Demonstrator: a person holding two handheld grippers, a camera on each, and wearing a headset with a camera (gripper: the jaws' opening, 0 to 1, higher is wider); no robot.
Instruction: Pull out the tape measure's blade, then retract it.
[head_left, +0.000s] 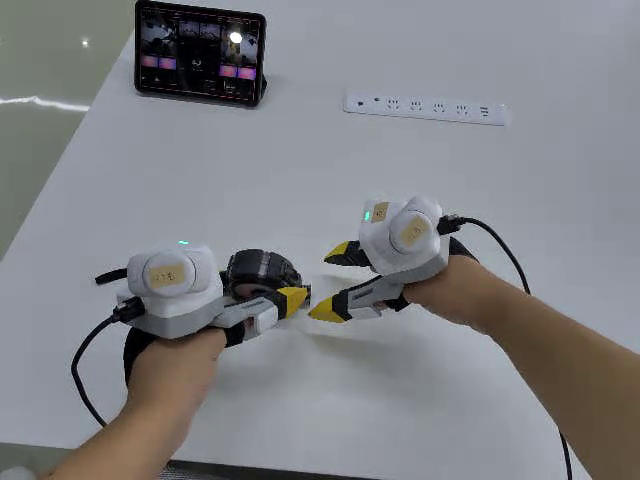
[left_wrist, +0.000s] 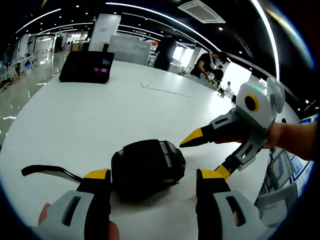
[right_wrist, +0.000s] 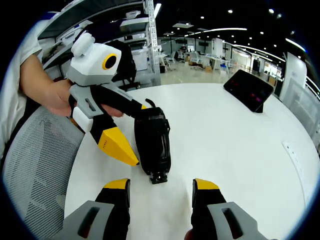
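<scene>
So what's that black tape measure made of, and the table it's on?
The tape measure looks like black plastic, maybe with a rubbery skin: its shell is dull and ribbed. The table looks like smooth white laminate with a faint sheen, though the pictures can't settle it.

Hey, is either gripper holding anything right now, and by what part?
Nothing is gripped. The left gripper stands open astride the tape measure, not clamped on it; the right gripper is open and empty.
</scene>
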